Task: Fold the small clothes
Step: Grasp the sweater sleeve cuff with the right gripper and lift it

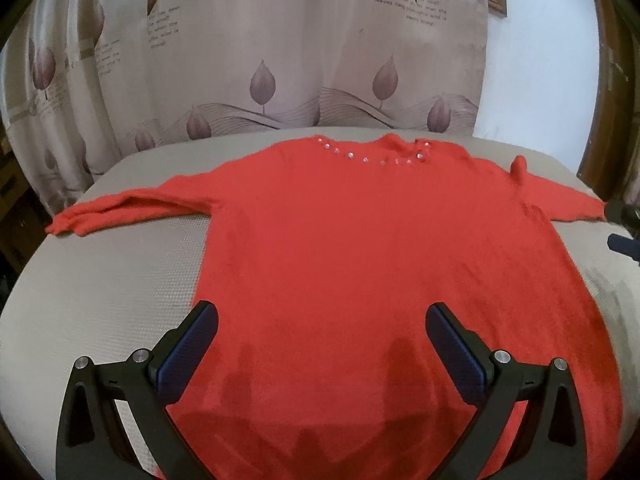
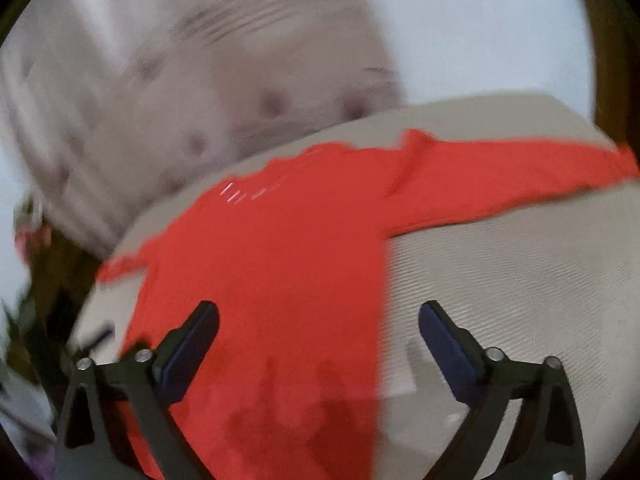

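Observation:
A red sweater (image 1: 360, 240) lies flat, front up, on a beige table cover (image 1: 120, 280). Both sleeves are spread sideways and small clear beads (image 1: 368, 158) run along the neckline. My left gripper (image 1: 320, 310) hovers open over the lower body near the hem, with nothing between its blue pads. The right wrist view is blurred. There my right gripper (image 2: 318, 308) is open above the sweater (image 2: 280, 260), straddling its right side edge, one finger over red cloth and the other over bare cover (image 2: 500, 280). The right sleeve (image 2: 520, 176) stretches away to the upper right.
A printed curtain (image 1: 280, 60) hangs behind the table, with a white wall (image 1: 540, 80) to its right. Dark tool tips with a blue pad (image 1: 624, 244) show at the right edge beside the sleeve cuff. Bare cover lies on either side of the sweater's body.

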A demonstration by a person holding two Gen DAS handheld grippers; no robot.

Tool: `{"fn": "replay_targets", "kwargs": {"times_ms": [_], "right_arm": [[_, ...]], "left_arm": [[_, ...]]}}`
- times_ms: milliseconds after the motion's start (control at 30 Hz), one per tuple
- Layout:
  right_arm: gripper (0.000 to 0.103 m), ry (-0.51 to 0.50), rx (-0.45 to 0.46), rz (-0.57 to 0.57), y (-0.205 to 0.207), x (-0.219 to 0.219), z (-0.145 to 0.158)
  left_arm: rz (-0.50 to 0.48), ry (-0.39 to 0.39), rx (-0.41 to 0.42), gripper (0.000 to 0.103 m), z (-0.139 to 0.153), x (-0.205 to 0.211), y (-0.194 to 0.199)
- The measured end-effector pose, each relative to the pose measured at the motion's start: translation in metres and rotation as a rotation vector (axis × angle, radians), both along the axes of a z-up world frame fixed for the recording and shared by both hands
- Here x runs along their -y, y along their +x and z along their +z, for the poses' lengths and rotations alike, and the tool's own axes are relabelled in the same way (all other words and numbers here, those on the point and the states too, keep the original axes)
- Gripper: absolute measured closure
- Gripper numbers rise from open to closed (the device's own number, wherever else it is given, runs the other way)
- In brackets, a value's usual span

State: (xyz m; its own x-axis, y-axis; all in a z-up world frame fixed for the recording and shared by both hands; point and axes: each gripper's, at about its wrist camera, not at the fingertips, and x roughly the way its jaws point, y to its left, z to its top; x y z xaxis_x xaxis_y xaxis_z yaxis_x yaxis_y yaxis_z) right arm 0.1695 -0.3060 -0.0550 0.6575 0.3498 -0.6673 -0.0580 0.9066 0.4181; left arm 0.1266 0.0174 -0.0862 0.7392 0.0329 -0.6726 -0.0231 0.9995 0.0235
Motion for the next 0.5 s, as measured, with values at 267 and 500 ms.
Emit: {"fn": "replay_targets", "kwargs": {"times_ms": [267, 500], "right_arm": [[0.027, 0.382, -0.083, -0.418, 0.031, 0.217, -0.043], [0.036, 0.498, -0.08, -0.592, 0.043, 0.302, -0.062]], "left_arm": [[0.003, -0.009, -0.027, 0.0, -0.006, 0.0, 0.003], [0.001, 0.021, -0.072, 0.0, -0.012, 0.006, 0.009]]}}
